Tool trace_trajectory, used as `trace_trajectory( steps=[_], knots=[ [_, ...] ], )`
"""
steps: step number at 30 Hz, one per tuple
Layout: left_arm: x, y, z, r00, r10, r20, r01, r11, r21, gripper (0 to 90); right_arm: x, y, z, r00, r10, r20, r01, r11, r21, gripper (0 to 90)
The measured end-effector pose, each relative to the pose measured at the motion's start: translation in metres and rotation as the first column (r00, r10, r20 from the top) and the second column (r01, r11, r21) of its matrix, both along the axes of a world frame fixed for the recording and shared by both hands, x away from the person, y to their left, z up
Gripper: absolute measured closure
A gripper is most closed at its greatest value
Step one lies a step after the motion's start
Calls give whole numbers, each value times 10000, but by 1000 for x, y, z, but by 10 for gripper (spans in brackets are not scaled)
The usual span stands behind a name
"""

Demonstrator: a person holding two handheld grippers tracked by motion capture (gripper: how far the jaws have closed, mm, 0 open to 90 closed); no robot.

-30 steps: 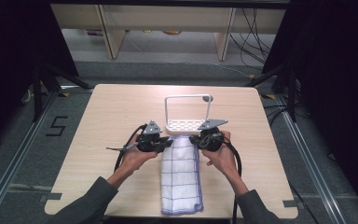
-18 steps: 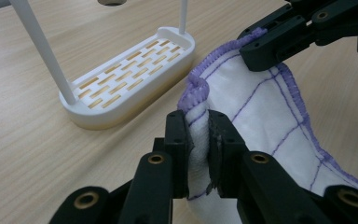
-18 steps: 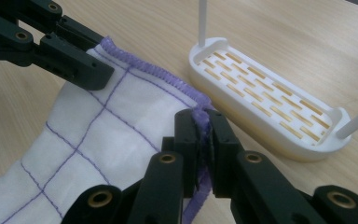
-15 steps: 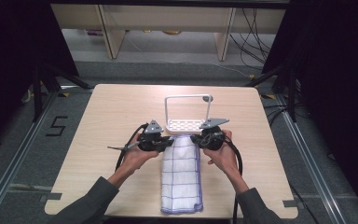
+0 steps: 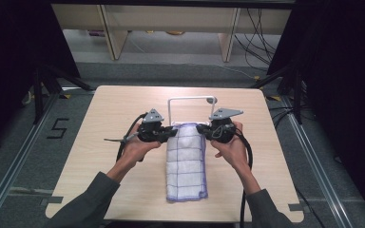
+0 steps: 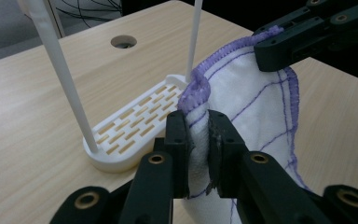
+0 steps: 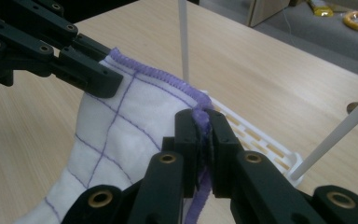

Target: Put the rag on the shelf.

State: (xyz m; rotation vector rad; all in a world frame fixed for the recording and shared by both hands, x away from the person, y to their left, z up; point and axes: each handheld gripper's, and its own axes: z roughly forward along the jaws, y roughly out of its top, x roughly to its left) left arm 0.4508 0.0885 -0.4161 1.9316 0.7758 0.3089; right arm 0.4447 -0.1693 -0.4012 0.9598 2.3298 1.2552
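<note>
A white towel (image 5: 186,164) with a purple grid and hem lies lengthwise on the table, its far edge raised. My left gripper (image 5: 172,133) is shut on the far left corner, and its jaws pinch the cloth (image 6: 198,140) in the left gripper view. My right gripper (image 5: 200,129) is shut on the far right corner (image 7: 203,122). Each gripper view also shows the other gripper (image 6: 307,35) (image 7: 51,46) clamped on the hem. Just beyond the raised edge stands a white rack (image 5: 192,99) with a slotted base (image 6: 135,126) (image 7: 256,137) and thin uprights.
The light wooden table (image 5: 104,109) has a round hole (image 6: 123,41) beyond the rack. Black cables trail from both grippers toward the person. Dark floor and metal rails surround the table.
Both grippers have moved away from the person toward the rack, lifting the towel's far edge and dragging the whole towel forward. Its near end has slid up the table.
</note>
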Motion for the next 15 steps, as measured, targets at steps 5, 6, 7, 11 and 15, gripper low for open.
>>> trace_trajectory(
  steps=[5,6,7,11,15],
  knots=[
    [-3,2,16,9997,25,240,-22,9999,-143,786,-5,-2,13,9994,-81,336,72,9996,259,848],
    [-3,2,16,9997,25,240,-22,9999,-143,786,-6,-3,16,9993,37,374,-44,9998,175,849],
    [-4,3,22,9997,-16,249,18,10000,-89,787,-7,-2,18,9987,10,510,-24,9996,282,849],
    [-4,4,32,9990,-54,435,61,9999,-160,788,-11,-3,29,9988,67,488,-84,9994,348,849],
    [-3,5,40,9987,36,508,-25,9998,-221,788,-9,-2,39,9971,204,728,-242,9984,517,850]
  ],
)
